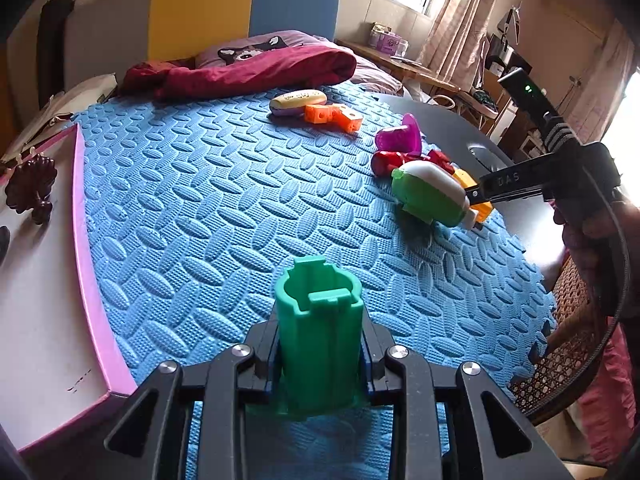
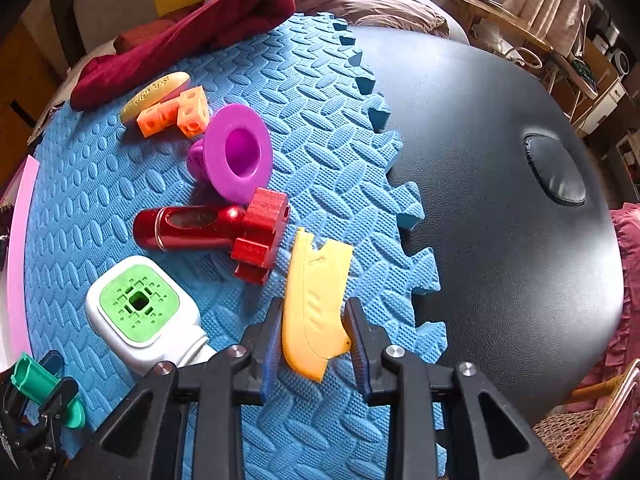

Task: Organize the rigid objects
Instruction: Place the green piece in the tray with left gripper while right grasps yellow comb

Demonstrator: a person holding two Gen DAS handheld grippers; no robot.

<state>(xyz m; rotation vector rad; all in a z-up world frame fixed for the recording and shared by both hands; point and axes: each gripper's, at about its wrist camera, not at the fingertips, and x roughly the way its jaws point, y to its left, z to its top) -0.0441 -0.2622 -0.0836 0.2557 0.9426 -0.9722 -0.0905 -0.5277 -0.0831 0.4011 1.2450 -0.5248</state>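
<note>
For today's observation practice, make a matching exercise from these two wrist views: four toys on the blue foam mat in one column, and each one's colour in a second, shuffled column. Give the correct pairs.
Column one:
1. Funnel-shaped piece
2. Slotted cylinder held between the left fingers
3. Flat curved piece between the right fingers
4. Linked cubes

Column two:
A. Orange
B. Yellow
C. Purple
D. Green

Pairs: 1-C, 2-D, 3-B, 4-A
</note>
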